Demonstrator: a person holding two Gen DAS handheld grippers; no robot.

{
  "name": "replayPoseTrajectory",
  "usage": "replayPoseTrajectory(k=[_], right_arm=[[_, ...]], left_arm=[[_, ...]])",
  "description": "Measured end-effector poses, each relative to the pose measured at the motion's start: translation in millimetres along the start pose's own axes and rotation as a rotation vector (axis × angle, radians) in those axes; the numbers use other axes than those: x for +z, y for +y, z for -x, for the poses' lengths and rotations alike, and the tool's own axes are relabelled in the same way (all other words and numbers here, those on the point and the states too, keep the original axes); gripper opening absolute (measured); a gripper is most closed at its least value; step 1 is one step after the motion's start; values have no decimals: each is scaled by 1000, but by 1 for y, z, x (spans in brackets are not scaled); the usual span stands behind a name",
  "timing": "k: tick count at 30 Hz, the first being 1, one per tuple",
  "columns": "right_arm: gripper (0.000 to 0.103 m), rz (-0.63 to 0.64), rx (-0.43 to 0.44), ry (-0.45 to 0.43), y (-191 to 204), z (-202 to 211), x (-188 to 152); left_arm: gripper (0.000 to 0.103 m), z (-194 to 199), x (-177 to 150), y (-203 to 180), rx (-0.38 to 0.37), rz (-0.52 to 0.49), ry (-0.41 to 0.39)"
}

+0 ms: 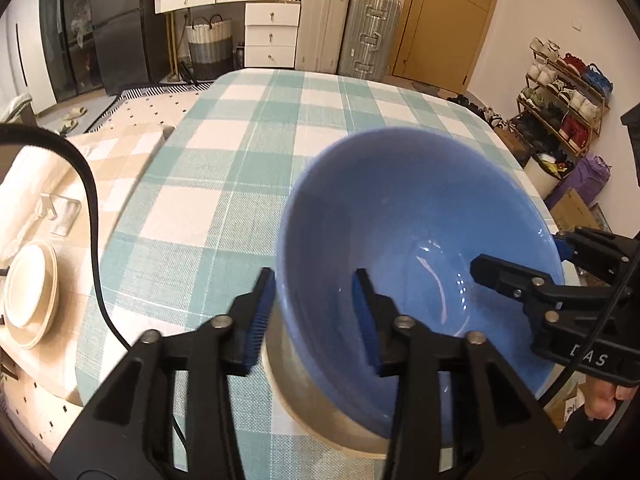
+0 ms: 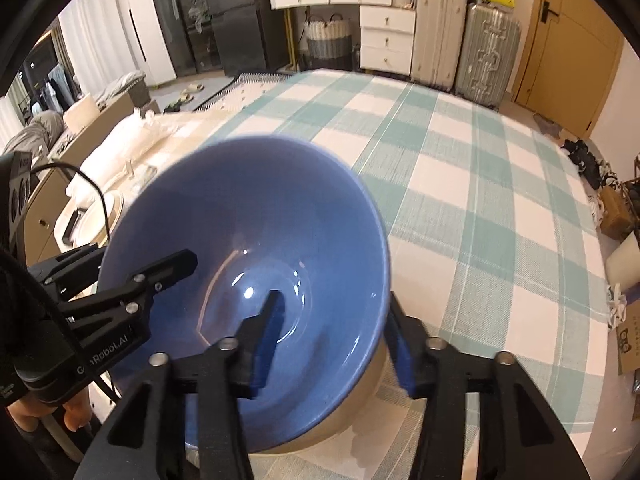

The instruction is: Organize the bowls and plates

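A wide blue bowl point(image 1: 400, 208) point(image 2: 248, 208) stands on the green-and-white checked tablecloth point(image 1: 248, 128), with a cream outer wall showing under its rim. My left gripper point(image 1: 314, 316) straddles the bowl's left rim, one finger outside and one inside. Its jaws stand apart and the inner pad is clear of the wall. My right gripper point(image 2: 336, 340) straddles the opposite rim the same way, open, with a gap beside the wall. Each gripper shows in the other's view: the right gripper point(image 1: 532, 256) and the left gripper point(image 2: 120, 264).
A stack of cream plates point(image 1: 28, 292) point(image 2: 96, 216) sits on a beige checked surface left of the table. A black cable point(image 1: 94, 240) runs across there. Open tablecloth stretches beyond the bowl. Suitcases point(image 1: 352, 36) and white drawers point(image 1: 272, 36) stand past the far edge.
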State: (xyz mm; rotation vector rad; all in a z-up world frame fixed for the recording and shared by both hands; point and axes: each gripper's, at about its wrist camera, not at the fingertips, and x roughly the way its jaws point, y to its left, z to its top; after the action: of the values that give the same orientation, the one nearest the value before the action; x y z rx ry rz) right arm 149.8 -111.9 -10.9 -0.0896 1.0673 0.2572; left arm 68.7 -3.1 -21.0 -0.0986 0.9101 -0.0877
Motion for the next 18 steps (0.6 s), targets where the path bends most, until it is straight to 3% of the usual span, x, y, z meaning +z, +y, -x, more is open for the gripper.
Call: replayPoseTrajectory(k=[3,5,9,11,13,18], right_arm=[[53,-9,14,-9,-3,3,0],[60,-16,20,-26,-5,5,-1],[69,-20,50,-48,-6,9,-3],[77,-15,50,-62,-6,12,-4],[84,-14,48,-81,-7,16,-6],[89,-26,29,-134,-13,27,-10]], left_arm=[[46,2,0,2,0,4,-9],[57,5,0,6,-7,16,-34],[64,15,1,8,-27,13,-68],[73,20,1,8,-35,4,-88],[75,25,1,8,-46,-1,-103],[79,38,-2,9,-62,-9,-140]])
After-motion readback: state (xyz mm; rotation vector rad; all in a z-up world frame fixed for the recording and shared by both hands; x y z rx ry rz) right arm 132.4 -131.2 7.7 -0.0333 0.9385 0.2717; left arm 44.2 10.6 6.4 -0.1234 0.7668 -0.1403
